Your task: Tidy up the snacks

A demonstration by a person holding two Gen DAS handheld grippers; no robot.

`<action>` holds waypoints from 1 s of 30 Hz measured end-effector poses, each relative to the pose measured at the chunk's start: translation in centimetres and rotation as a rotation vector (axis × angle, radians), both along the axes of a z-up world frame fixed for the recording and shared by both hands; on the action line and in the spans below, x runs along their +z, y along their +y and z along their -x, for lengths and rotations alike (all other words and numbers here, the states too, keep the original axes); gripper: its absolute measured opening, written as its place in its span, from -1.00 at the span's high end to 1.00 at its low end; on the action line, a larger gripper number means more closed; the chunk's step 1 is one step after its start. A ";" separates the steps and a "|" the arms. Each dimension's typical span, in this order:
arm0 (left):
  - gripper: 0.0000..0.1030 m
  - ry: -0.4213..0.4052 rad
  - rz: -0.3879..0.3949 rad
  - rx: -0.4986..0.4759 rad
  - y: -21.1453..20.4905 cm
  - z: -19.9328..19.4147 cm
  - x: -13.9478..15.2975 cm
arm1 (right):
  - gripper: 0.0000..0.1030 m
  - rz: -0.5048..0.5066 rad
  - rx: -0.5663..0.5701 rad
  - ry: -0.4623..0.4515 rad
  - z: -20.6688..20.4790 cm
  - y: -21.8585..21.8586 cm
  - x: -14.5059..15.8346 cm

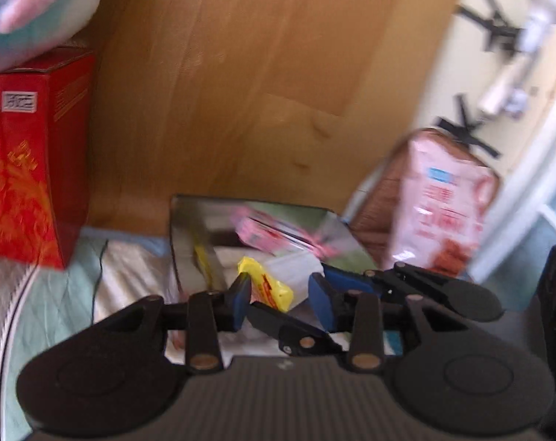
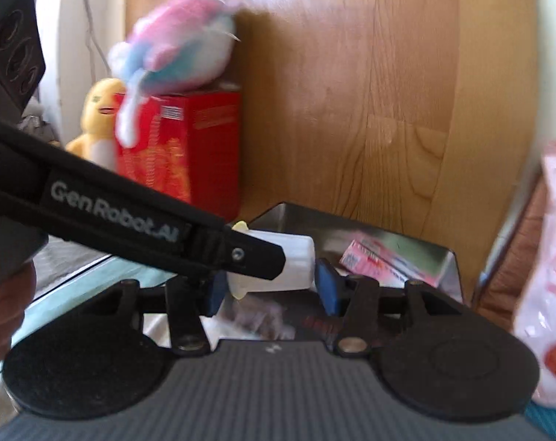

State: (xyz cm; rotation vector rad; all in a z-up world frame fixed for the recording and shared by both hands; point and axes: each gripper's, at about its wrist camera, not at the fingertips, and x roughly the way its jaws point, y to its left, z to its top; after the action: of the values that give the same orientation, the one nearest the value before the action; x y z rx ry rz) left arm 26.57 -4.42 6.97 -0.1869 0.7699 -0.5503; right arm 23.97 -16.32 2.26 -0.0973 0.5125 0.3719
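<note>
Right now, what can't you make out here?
- Print on the pink box in the tray: blurred, both views.
- Pink bag: cut off by the right wrist view's edge.
- Whether the left gripper grips the snack packet: left wrist view, fingers of the right gripper cross it.

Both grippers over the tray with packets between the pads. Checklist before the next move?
1. Right gripper on white packet: ok, both pads touch it.
2. Left gripper on yellow packet: cannot tell, blurred.
3. Grippers clear of each other: not ok, they overlap over the white packet.
4. Metal tray just ahead: ok.
5. Tray contents: pink box at the back; spare room cannot tell.
6. Views sharp: not ok, both smeared.
</note>
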 end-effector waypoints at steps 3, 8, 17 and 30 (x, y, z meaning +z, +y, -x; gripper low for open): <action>0.30 0.002 -0.043 0.027 -0.9 -2.2 -1.3 | -0.03 0.015 -0.014 0.016 -2.3 0.4 -1.1; 0.10 -0.010 -0.022 0.026 -0.1 -1.3 -1.9 | -0.26 -0.001 -0.045 -0.023 -0.4 -0.6 -0.9; 0.05 0.076 0.048 0.044 6.8 6.3 -3.3 | -0.23 -0.180 -0.106 0.168 8.7 -6.2 -2.7; 0.07 0.202 0.137 -0.151 4.8 16.3 -7.2 | -0.16 -0.319 -0.159 0.280 20.9 -6.1 -5.4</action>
State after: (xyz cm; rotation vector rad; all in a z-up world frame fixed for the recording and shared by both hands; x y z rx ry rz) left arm 10.27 0.38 -0.20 -0.3164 0.9483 -0.7357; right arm 3.11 -22.46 -3.18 0.3063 0.7257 0.3084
